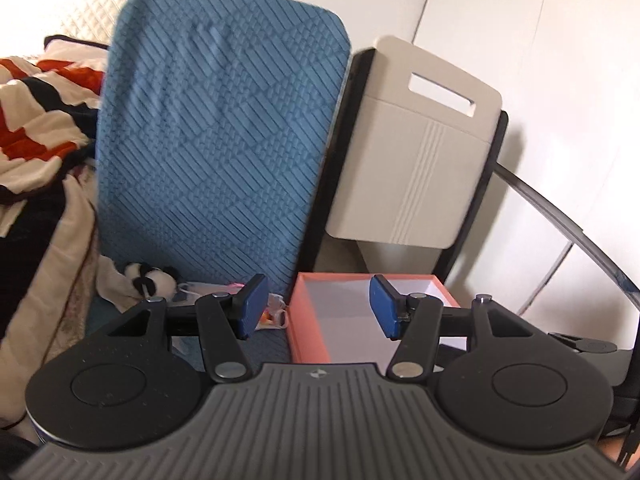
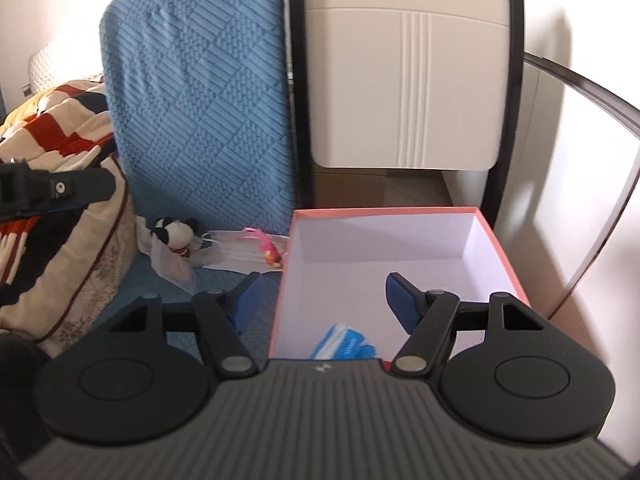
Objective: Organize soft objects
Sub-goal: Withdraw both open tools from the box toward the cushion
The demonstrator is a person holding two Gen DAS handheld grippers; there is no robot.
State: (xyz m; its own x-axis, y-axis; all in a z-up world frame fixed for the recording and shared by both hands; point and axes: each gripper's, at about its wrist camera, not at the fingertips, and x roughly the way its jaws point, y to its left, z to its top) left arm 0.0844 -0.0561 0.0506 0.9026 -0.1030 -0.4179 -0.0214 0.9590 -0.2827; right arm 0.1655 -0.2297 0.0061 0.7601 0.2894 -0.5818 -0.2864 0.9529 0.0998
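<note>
An open pink box (image 2: 504,256) with a white inside sits on the blue seat; it also shows in the left wrist view (image 1: 308,320). A blue-and-white soft item (image 2: 340,342) lies in its near corner. A black-and-white plush toy (image 2: 176,232) lies left of the box, beside a white face mask (image 2: 236,252) and a small pink feathered toy (image 2: 268,250). The plush also shows in the left wrist view (image 1: 150,278). My right gripper (image 2: 324,300) is open and empty over the box's near left edge. My left gripper (image 1: 316,308) is open and empty above the seat.
A blue quilted cushion (image 2: 200,92) stands upright behind the toys. A beige panel with a handle slot (image 2: 408,80) stands behind the box. A red, white and black blanket (image 2: 52,152) is heaped at the left. The left gripper's body (image 2: 52,190) shows at the left edge.
</note>
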